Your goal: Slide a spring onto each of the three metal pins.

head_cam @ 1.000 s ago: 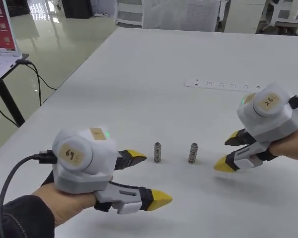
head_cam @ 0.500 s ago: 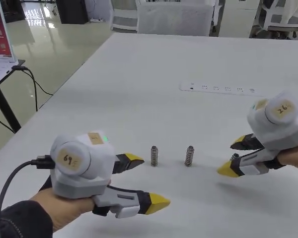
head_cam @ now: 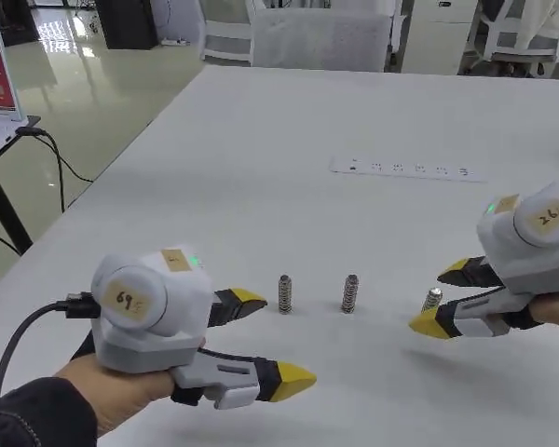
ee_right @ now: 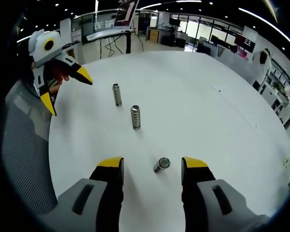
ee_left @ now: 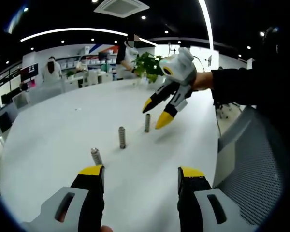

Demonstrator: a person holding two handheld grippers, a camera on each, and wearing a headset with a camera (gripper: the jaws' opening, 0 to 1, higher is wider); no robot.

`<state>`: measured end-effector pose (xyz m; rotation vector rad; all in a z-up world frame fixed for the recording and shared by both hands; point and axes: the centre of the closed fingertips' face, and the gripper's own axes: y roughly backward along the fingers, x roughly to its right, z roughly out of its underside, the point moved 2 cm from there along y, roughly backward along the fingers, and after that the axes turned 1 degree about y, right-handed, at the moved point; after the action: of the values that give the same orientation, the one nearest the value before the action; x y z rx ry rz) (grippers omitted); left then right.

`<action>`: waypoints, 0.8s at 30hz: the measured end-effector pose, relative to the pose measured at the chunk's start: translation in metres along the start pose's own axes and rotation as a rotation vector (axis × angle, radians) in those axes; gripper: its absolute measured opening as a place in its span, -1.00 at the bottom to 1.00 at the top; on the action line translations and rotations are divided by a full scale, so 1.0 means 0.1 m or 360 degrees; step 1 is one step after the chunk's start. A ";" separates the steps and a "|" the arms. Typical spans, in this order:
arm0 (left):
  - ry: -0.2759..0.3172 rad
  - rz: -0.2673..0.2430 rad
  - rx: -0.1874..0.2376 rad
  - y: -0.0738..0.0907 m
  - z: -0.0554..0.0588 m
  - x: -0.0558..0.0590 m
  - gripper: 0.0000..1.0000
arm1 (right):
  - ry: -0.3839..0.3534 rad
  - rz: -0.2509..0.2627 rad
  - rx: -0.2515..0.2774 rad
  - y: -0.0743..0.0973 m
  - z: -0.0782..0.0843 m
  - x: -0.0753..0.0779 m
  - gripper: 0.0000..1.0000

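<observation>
Yellow-tipped jaws of the right gripper (head_cam: 438,298) stand wide apart, gripping nothing. Between their tips sits the third pin (ee_right: 163,163), seen nearly end-on, its spring (ee_right: 158,168) hard to make out. Left gripper (head_cam: 279,337), equally spread and empty, faces the nearest pin (head_cam: 285,293) and middle pin (head_cam: 350,293).

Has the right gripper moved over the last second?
Yes. The right gripper has drawn back rightward, away from the middle spring, uncovering the third spring.
</observation>
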<state>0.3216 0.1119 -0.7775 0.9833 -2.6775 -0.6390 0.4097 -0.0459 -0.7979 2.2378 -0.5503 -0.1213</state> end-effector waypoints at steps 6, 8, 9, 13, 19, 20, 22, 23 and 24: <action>-0.0005 0.0005 -0.0001 0.00 0.00 0.01 0.13 | -0.0026 0.0027 0.0034 0.05 0.03 -0.01 -0.06; -0.0005 0.0003 0.0002 0.00 0.00 0.01 0.13 | -0.0047 0.0022 0.0049 0.06 0.03 -0.04 -0.06; -0.0004 0.0001 0.0004 0.00 0.00 0.00 0.13 | -0.0054 0.0021 0.0053 0.07 0.04 -0.05 -0.06; -0.0003 -0.0005 0.0009 0.01 -0.01 -0.01 0.14 | -0.0053 0.0037 0.0057 0.08 0.06 -0.06 -0.04; 0.0002 -0.0014 0.0016 0.02 -0.01 -0.03 0.14 | -0.0100 0.0062 0.0116 0.12 0.06 -0.10 0.00; 0.0005 -0.0017 0.0019 0.02 -0.01 -0.03 0.14 | -0.0108 0.0065 0.0124 0.12 0.05 -0.10 0.00; 0.0007 -0.0020 0.0023 0.02 -0.02 -0.04 0.14 | -0.0119 0.0074 0.0138 0.13 0.06 -0.10 0.00; 0.0008 -0.0021 0.0024 0.02 -0.02 -0.04 0.14 | -0.0123 0.0080 0.0142 0.13 0.06 -0.10 0.01; 0.0009 -0.0021 0.0025 0.03 -0.02 -0.04 0.14 | -0.0131 0.0087 0.0148 0.13 0.07 -0.10 0.02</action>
<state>0.3241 0.1159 -0.7749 1.0065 -2.6770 -0.6176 0.3942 -0.0538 -0.7934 2.3138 -0.6733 -0.1636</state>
